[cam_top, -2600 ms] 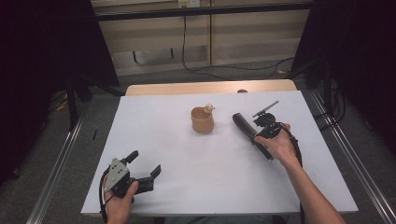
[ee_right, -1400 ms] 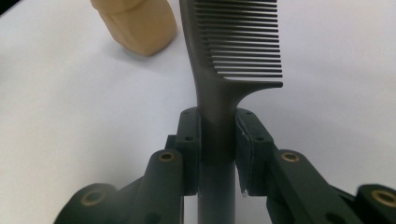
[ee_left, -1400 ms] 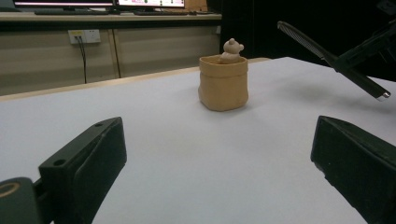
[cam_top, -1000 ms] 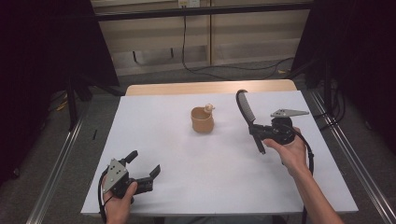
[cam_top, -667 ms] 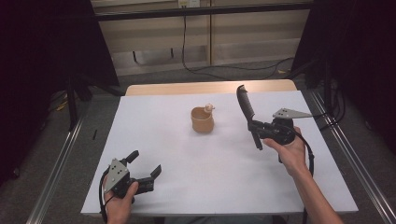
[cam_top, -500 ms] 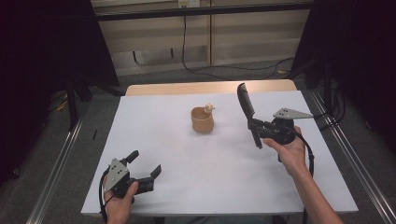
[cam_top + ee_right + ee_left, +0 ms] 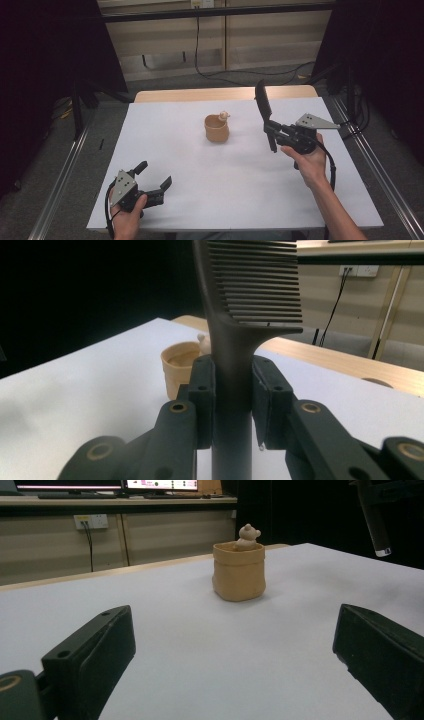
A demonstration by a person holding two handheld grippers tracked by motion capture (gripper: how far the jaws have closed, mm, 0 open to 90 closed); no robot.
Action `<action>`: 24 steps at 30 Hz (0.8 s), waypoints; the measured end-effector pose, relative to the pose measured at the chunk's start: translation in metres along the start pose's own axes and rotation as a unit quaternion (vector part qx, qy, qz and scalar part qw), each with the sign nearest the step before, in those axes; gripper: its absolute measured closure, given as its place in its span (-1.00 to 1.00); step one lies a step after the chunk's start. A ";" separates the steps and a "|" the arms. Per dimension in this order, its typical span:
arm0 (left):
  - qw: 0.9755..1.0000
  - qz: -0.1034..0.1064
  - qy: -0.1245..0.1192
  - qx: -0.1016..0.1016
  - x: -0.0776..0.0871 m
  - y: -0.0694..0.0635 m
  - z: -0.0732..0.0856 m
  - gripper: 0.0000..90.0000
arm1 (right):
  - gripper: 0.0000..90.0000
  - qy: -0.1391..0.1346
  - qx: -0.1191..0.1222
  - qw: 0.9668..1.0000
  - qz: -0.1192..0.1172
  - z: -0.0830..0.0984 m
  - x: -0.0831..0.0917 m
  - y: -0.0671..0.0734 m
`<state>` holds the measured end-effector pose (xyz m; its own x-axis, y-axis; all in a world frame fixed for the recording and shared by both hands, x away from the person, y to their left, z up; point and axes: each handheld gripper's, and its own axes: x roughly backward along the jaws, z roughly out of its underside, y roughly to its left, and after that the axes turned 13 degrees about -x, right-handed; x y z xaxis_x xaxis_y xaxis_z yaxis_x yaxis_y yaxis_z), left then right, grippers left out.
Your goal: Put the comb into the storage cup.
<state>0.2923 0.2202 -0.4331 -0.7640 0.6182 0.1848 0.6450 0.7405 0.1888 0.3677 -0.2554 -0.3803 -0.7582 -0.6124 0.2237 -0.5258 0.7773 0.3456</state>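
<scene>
My right tool (image 7: 270, 131) is clamped on the comb (image 7: 262, 102) by its handle, teeth end up and clear of the table (image 7: 240, 185), right of the pot (image 7: 217, 129); gripping low leaves the toothed part free, I judge so it can be lowered into the pot. The pot sits mid-table, a small bear figure (image 7: 247, 535) at its rim. My left tool (image 7: 152, 184) rests near left, jaws wide apart and empty, out of the way
</scene>
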 end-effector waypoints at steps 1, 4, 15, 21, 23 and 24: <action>1.000 0.000 0.000 0.000 0.000 0.000 0.000 -0.92 | 0.61 -0.005 0.001 1.000 -0.001 0.000 0.000 0.000; 1.000 0.002 0.002 -0.004 0.000 0.000 0.000 -0.92 | 0.61 -0.021 0.003 1.000 -0.006 -0.002 0.001 0.002; 1.000 -0.002 -0.002 0.000 0.002 0.000 0.000 -0.92 | 0.61 -0.046 0.026 0.998 -0.031 -0.006 -0.003 0.012; 1.000 -0.003 -0.003 0.001 0.002 0.001 0.000 -0.92 | 0.61 -0.050 0.031 0.997 -0.048 -0.010 -0.012 0.023; 1.000 -0.003 -0.004 0.001 0.003 0.001 0.000 -0.92 | 0.61 -0.048 0.027 0.997 -0.051 -0.010 -0.016 0.025; 1.000 -0.003 -0.004 0.001 0.003 0.001 0.000 -0.92 | 0.61 -0.048 0.027 0.997 -0.051 -0.010 -0.016 0.025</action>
<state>0.2908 0.2222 -0.4323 -0.7682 0.6155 0.1765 0.6401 0.7450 0.1880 0.3707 -0.2274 -0.3665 -0.7312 -0.6747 0.1006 -0.6209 0.7193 0.3115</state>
